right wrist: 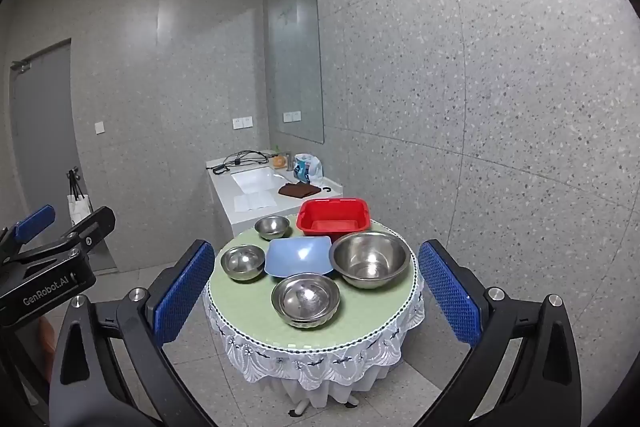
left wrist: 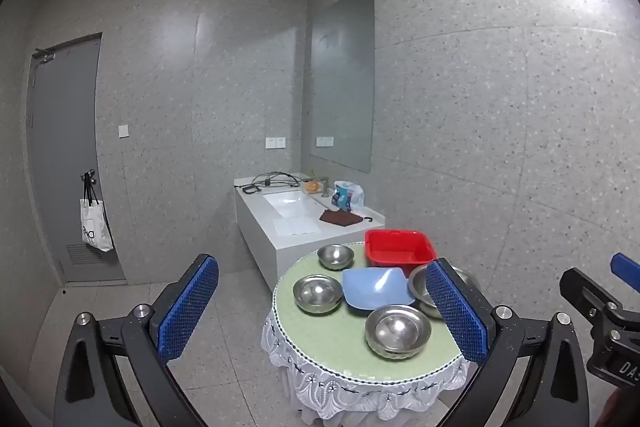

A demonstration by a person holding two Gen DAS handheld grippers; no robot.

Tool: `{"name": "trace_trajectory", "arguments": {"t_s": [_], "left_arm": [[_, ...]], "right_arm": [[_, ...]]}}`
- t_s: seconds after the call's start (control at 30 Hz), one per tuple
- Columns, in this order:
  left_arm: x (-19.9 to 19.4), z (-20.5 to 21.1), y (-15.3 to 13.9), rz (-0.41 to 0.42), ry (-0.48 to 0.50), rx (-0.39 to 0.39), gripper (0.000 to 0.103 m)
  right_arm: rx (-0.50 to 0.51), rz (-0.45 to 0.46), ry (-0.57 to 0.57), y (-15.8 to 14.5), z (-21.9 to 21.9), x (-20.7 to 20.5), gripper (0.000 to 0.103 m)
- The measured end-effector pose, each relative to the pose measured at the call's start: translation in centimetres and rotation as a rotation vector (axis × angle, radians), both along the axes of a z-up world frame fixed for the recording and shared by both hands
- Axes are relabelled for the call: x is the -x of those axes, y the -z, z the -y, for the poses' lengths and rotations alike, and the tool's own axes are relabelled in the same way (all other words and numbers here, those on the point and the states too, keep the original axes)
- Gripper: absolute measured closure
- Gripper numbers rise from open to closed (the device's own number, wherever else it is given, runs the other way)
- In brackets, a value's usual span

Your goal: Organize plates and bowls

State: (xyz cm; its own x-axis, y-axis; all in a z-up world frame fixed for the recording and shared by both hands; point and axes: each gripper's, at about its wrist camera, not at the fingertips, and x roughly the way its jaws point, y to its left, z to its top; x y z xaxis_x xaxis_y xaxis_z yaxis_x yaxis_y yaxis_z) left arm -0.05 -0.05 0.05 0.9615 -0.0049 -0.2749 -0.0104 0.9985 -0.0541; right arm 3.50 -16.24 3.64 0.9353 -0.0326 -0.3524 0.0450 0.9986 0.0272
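Observation:
A round table with a green top [right wrist: 248, 311] holds several dishes. A blue square plate [right wrist: 298, 255] sits in the middle. A red square basin [right wrist: 332, 217] stands at the back. A large steel bowl [right wrist: 370, 259] is on the right, a medium steel bowl [right wrist: 306, 301] at the front, and two small steel bowls sit at the left [right wrist: 243, 262] and back left [right wrist: 272, 227]. My right gripper [right wrist: 316, 291] is open and empty, well short of the table. My left gripper [left wrist: 320, 315] is open and empty, to the table's left; the plate [left wrist: 376, 287] shows there too.
A white sink counter [right wrist: 256, 203] with cables, a brown cloth [right wrist: 298, 190] and a plastic bag stands behind the table against the speckled wall. A grey door [left wrist: 64, 155] with a hanging tote bag is at the left. Tiled floor surrounds the table.

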Motion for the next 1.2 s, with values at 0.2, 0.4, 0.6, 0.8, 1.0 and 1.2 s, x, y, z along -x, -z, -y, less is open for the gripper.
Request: {"name": "trace_trajectory", "arguments": {"t_s": [0.2,0.4,0.6,0.8,1.0,1.2], "left_arm": [[0.1,-0.1,-0.2,0.011,0.014,-0.018,0.001],[1.5,-0.4,0.2,0.016,0.017,-0.015,0.001],[1.6,0.0,0.2,0.005,0.023,-0.024,0.001],[1.5,0.0,0.0,0.001,0.033,-0.026,0.001],[1.5,0.2,-0.2,-0.001,0.036,-0.031,0.001],[1.8,0.4,-0.1,-0.001,0.039,-0.039,0.001]], "right_arm": [[-0.002,0.002,-0.001,-0.6,0.1,0.4,0.0],[0.002,-0.015,0.009,-0.3,-0.8,0.3,0.0],[0.002,-0.016,0.019,0.0,-1.6,0.3,0.0],[-0.003,-0.017,0.013,-0.6,-0.2,1.0,0.0],[-0.003,-0.016,0.017,-0.7,0.0,1.0,0.0],[-0.005,-0.015,0.018,-0.8,-0.1,1.1,0.0]]}}
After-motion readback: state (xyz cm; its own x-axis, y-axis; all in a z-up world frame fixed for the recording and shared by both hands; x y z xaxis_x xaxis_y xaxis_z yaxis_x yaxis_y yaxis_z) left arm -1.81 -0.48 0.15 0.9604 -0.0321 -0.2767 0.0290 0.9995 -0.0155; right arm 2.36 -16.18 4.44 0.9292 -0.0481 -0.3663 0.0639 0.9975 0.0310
